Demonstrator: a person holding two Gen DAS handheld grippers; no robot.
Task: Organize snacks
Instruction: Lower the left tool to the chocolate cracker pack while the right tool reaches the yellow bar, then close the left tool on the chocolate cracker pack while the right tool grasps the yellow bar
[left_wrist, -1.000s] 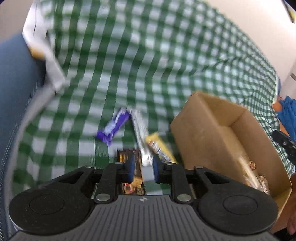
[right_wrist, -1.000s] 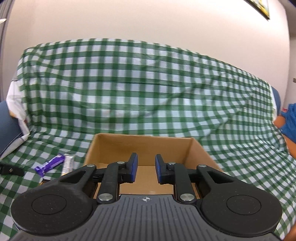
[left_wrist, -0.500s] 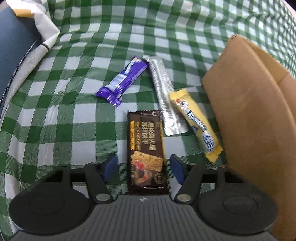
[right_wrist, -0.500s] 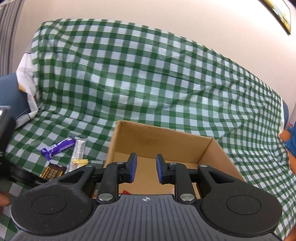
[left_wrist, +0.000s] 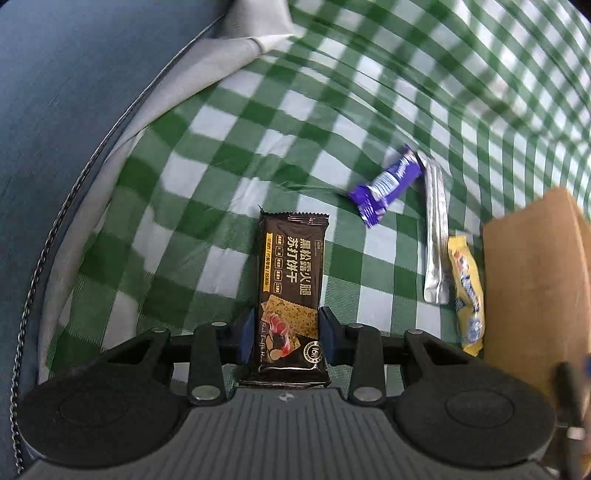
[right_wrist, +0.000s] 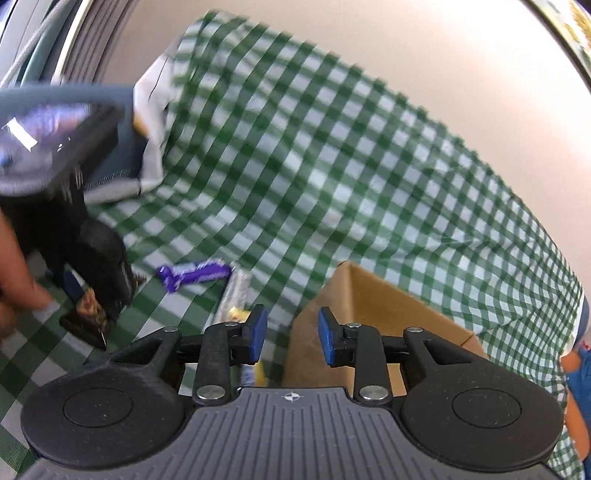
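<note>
Left gripper (left_wrist: 287, 334) closing around dark cracker pack (left_wrist: 291, 280) so we could lift it toward cardboard box (left_wrist: 535, 288); right gripper (right_wrist: 291, 334) empty, jaws opening

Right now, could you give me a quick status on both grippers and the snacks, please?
Left gripper closing around dark cracker packet. Right gripper opening, empty, by cardboard box. Nothing blocking.

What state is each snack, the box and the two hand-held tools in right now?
Dark cracker packet: sealed, flat on the checked cloth, between the left tool's pads.
Left tool: closing, pads at the packet's edges.
Right tool: opening, nothing between its pads.
Purple bar: sealed, lying loose.
Silver stick: sealed, lying flat.
Yellow packet: sealed, beside the box.
Cardboard box: open at the top.
</note>
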